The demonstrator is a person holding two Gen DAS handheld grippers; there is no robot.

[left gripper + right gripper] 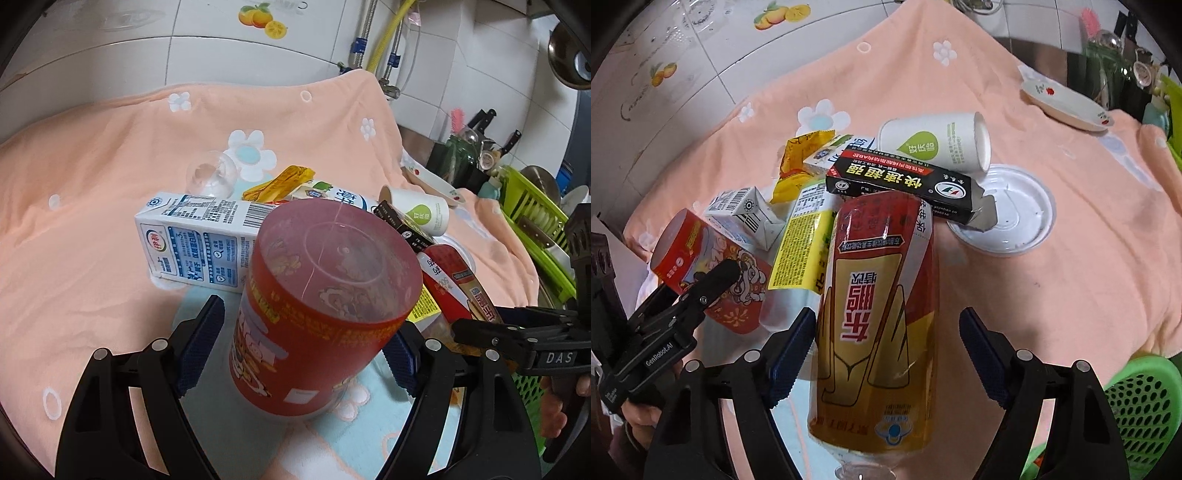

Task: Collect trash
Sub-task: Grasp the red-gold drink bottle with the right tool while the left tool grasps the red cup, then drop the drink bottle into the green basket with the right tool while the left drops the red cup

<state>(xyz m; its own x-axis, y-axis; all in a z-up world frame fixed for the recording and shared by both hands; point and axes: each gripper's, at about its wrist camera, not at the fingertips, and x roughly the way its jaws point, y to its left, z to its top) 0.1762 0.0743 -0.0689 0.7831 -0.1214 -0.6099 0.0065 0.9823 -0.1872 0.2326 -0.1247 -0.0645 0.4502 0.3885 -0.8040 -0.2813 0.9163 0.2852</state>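
A red printed cup (325, 280) stands upside down on the peach flowered towel (92, 221), between the fingers of my left gripper (306, 321). A gap shows at the left pad, so the gripper is open around the cup. A plastic bottle (879, 295) with a red and yellow label lies on the towel between the fingers of my right gripper (886, 314). That gripper is open too, with its right pad clear of the bottle. Behind them lie a milk carton (195, 236), a black box (901, 181), a white paper cup (938, 144) and a yellow wrapper (798, 162).
A white plastic lid (1015, 218) lies right of the pile, and a small plate (1067, 103) sits further back. A green perforated basket (1145, 406) is at the lower right. A green dish rack (532, 221) and knives stand beyond the towel's right edge. Tiled wall behind.
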